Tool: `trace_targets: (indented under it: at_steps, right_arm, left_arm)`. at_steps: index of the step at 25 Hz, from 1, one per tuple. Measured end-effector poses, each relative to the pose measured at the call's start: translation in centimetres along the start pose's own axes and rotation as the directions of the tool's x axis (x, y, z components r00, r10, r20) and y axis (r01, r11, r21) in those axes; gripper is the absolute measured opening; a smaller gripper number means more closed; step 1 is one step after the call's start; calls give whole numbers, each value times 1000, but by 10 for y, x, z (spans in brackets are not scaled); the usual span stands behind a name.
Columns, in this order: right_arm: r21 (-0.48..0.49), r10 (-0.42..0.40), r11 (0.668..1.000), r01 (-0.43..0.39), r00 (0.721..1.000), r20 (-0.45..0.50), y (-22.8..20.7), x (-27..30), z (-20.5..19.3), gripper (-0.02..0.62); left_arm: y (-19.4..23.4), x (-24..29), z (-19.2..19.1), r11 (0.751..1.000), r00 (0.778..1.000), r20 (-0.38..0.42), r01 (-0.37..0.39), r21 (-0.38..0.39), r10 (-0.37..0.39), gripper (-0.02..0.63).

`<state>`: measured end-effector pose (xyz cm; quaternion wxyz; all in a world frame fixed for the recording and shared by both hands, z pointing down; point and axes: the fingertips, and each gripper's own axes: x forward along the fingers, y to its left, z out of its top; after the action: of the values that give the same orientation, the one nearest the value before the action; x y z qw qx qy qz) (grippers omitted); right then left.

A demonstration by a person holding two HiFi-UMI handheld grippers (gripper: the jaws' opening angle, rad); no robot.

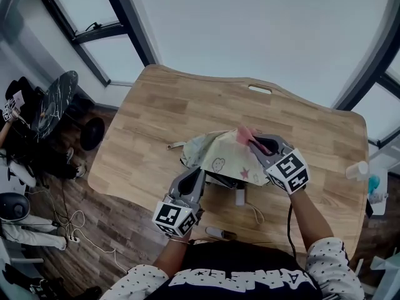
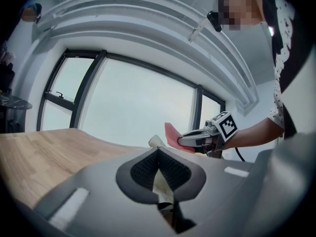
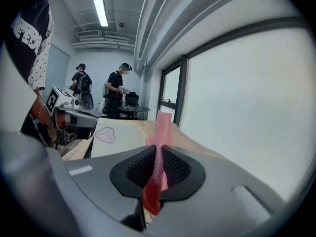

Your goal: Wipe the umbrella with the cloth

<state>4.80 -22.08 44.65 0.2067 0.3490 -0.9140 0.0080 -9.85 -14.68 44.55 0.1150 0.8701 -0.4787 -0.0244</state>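
Dark plank flooring fills the head view's 9 o'clock side, with loose cables and a round dark side table below tall windows. Next comes the pale wooden desk, rounded at the corners, with a handle slot cut near its 12 o'clock edge.

At the desk's centre lies the umbrella, collapsed, its cream canopy printed with small cartoons and loosely bunched. The left hand-held gripper comes in from the umbrella's 7 o'clock. Its own view shows the pads pinched together on a fold of the pale fabric, so it serves as the anchor.

At the umbrella's 2 o'clock the right hand-held gripper is clamped on the cloth, a pink mesh strip standing up between its pads. The cloth is right at the canopy's far edge, though I cannot tell whether it touches.

The wiping step looks to be in hand, with the cloth at one end of a stroke. The next move calls for laying the cloth flat and drawing it across the fabric toward 7 o'clock. The left grip should hold the canopy taut, and pressure should be light, since the thin fabric will likely wrinkle.

A small bottle stands at the desk's 3 o'clock edge. Two people stand far back in the room in the right gripper view.
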Motion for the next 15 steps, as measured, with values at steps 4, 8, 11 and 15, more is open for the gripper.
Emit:
trace_targets:
  at_steps: [4,8,11,15]
  right_arm:
    - [-8,39,999,-40,998,-44,5,16,-15,43]
    - [-24,82,996,-84,994,-75,22,20,-25,43]
    - [-20,113,993,-116,990,-88,37,19,-31,43]
    - [-20,153,988,-156,983,-105,56,14,-37,44]
  left_arm:
    - [1,0,-1,1000,1000,-1,-5,0,5,0]
    - [2,0,1,1000,1000,2,-3,3,3,0]
    - [3,0,2,1000,1000,4,-4,4,4,0]
    - [3,1,3,1000,1000,5,0,1,0,0]
